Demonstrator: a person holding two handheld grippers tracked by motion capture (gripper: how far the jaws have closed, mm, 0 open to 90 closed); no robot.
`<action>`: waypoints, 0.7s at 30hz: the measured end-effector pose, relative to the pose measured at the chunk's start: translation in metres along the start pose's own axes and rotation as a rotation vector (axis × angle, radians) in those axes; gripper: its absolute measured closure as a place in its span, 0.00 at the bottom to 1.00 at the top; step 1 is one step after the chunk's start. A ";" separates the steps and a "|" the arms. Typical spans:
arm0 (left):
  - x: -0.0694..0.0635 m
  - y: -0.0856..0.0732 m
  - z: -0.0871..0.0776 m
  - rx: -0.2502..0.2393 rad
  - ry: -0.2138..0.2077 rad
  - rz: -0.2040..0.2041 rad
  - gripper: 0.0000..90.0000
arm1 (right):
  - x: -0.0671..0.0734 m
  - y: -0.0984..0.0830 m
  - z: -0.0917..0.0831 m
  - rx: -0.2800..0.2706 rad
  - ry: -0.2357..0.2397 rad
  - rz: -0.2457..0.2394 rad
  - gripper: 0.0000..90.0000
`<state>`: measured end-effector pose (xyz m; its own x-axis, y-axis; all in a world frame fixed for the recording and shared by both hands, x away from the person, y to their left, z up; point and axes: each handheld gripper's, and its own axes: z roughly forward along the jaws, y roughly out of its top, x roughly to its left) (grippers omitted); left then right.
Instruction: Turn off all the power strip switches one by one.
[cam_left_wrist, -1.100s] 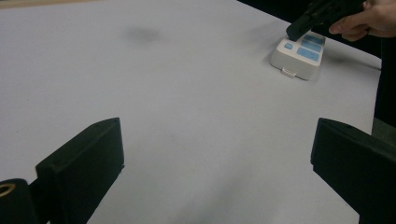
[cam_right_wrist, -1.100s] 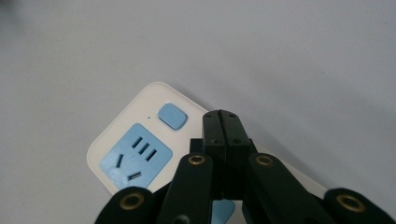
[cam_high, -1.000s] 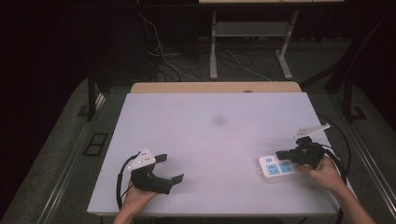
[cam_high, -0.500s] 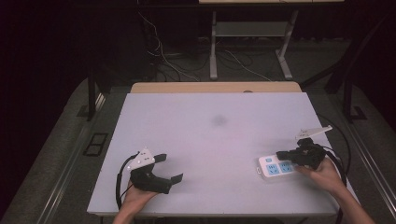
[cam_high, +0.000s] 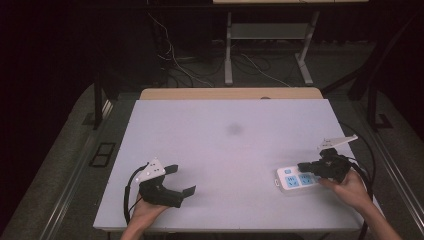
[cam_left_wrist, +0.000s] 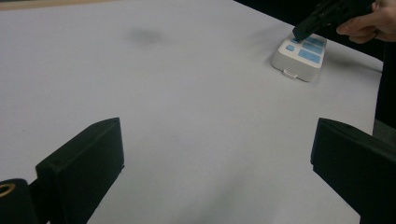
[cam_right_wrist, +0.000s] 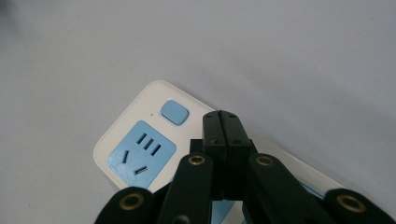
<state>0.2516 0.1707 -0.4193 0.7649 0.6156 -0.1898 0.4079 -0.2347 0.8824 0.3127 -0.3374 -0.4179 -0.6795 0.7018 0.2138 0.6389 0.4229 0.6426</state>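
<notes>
A white power strip (cam_high: 296, 177) with blue socket faces is seen lying flat near the right edge of the white tabletop (cam_high: 225, 150). The right tongs (cam_high: 303, 165) are pressed together, empty, their tip poised over the strip beside its blue button (cam_right_wrist: 174, 112). The left tongs (cam_high: 181, 180) are held wide apart, empty, low over the near left tabletop, well apart from the strip

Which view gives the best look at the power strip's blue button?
The right gripper view: the blue button sits close and sharp on the power strip, just ahead of the shut right tool. In the left gripper view the strip is far off, its button a small patch; in the high view the button is too small to make out.
</notes>
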 end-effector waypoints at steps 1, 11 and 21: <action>0.000 0.000 0.000 0.002 0.000 0.001 0.01 | 0.000 0.000 0.000 0.000 0.000 0.000 1.00; 0.000 0.000 0.000 0.001 0.001 -0.002 0.01 | 0.008 0.000 -0.016 -0.035 0.014 -0.002 1.00; 0.001 0.000 0.000 0.000 0.001 -0.002 0.01 | 0.008 0.001 -0.033 -0.048 0.000 -0.014 1.00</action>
<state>0.2521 0.1711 -0.4195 0.7639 0.6164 -0.1910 0.4092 -0.2339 0.8820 0.2958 -0.3503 -0.3917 -0.6883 0.6961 0.2042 0.6110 0.4046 0.6804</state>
